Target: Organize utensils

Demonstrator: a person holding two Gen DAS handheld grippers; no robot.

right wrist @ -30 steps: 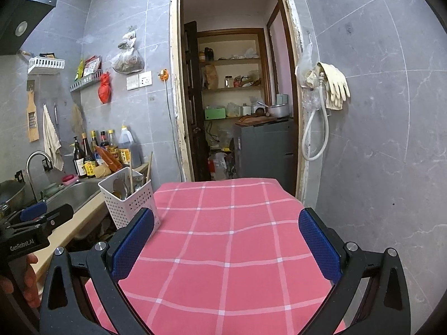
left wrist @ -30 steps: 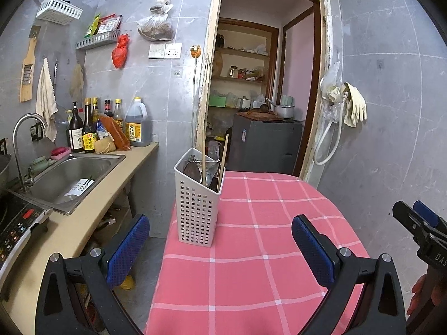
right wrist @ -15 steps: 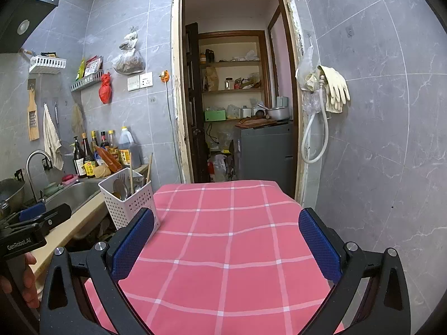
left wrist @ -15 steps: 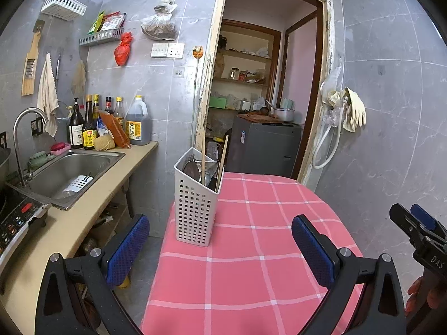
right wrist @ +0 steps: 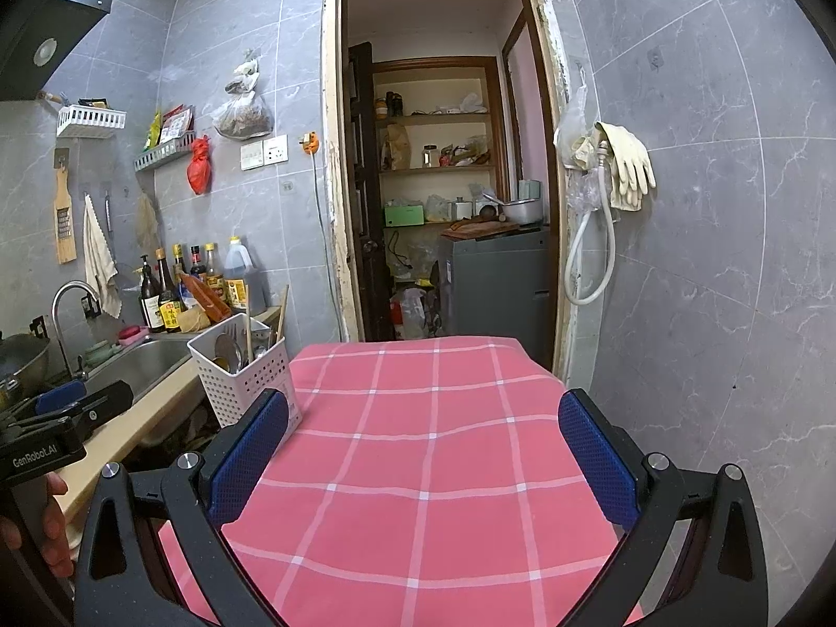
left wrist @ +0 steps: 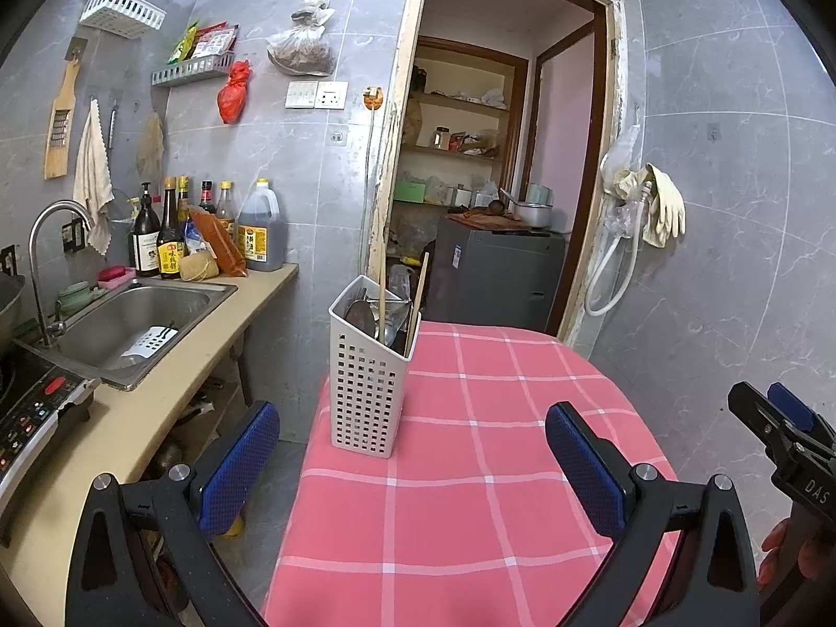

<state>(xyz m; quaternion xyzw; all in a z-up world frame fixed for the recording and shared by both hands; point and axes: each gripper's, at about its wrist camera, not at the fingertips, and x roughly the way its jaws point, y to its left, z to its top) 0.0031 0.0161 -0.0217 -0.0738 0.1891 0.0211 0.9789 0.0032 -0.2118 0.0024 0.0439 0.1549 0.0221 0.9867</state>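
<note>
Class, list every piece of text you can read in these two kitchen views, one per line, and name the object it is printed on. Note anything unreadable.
"GenRobot.AI": on the body of the left gripper, seen in the right wrist view.
"DAS": on the body of the right gripper, cut off at the picture's edge in the left wrist view.
Labels on the sauce bottles and the oil jug: too small to read.
Packets on the wall shelf: blurred.
</note>
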